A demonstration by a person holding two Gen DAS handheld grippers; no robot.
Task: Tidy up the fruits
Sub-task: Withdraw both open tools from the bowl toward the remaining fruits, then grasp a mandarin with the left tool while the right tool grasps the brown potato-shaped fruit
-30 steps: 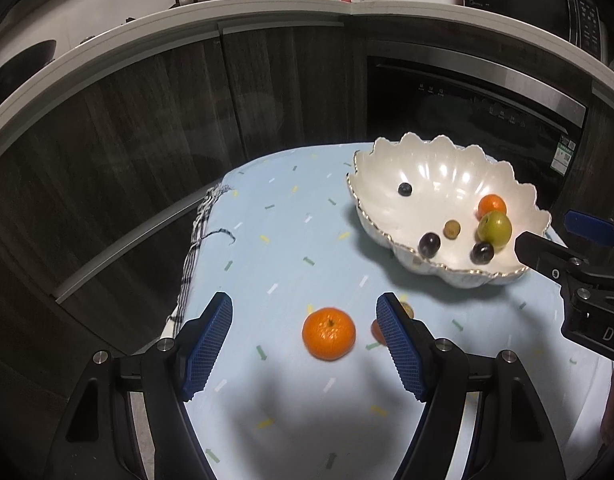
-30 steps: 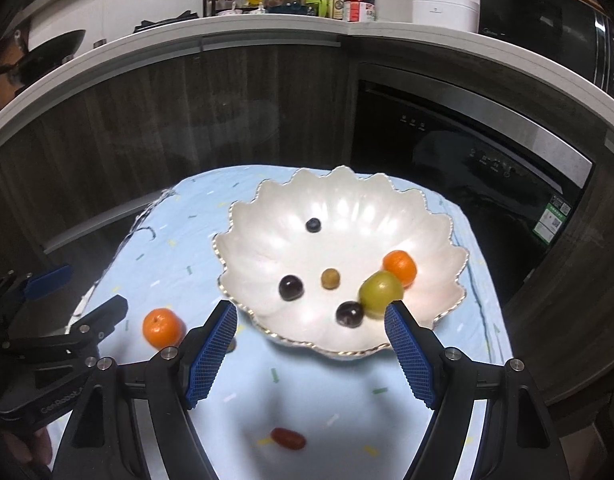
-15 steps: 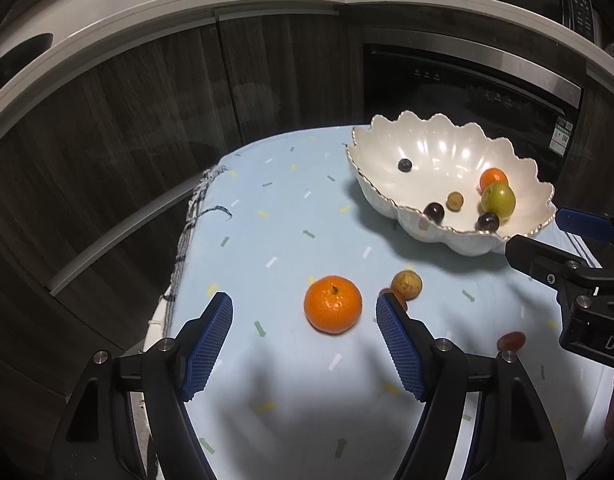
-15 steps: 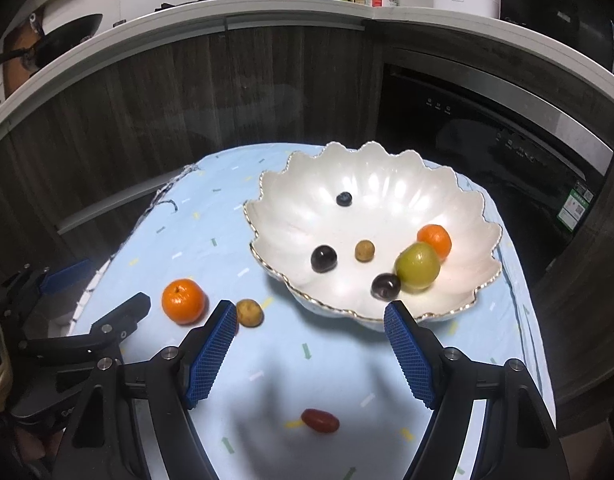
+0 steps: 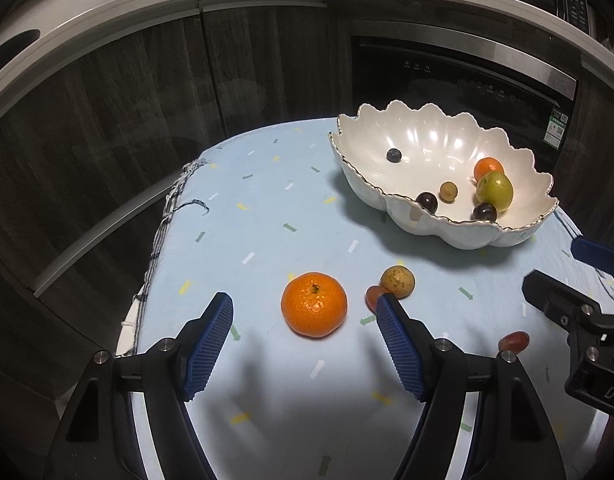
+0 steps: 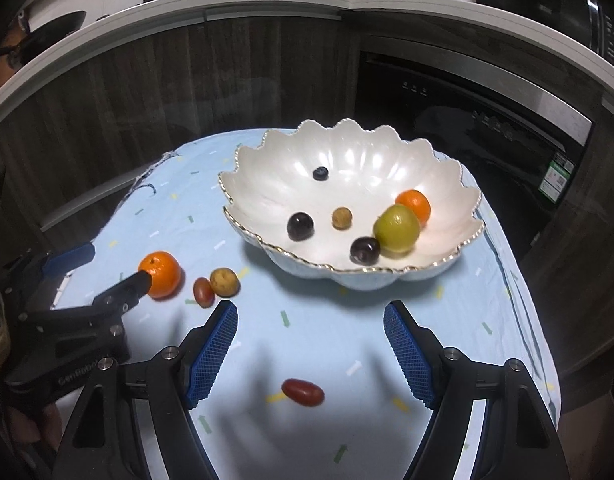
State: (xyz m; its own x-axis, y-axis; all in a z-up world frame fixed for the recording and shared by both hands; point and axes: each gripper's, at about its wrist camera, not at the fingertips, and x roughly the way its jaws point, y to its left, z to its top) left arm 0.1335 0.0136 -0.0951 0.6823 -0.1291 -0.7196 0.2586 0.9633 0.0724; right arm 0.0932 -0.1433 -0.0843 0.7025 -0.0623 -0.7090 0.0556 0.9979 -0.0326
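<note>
The left tongs (image 5: 305, 344) stand open over the surface (image 5: 267, 216), nothing between the pads; the mandarin (image 5: 313, 304) sits just ahead of the gap, stem end facing up. The right tongs (image 6: 310, 350) are open too and empty, with an oval red tomato (image 6: 302, 392) lying below the gap, its long axis running across it, left to right.

Loose on the cloth, counted: one mandarin, one tan fruit (image 6: 224, 281), two red tomatoes. The second tomato (image 6: 203, 291) touches the tan fruit, both just beyond the right tongs' left pad and close to the left tongs' right finger.

Farther ahead of the right tongs sits the scalloped bowl (image 6: 267, 184) with six fruits: two dark grapes, one blueberry, one small tan fruit, one green fruit, one small orange.

Bare cloth lies between the tongs and the bowl. The surface's left edge, with frayed cloth, is near the left tongs; dark cabinets stand beyond the far edge.
</note>
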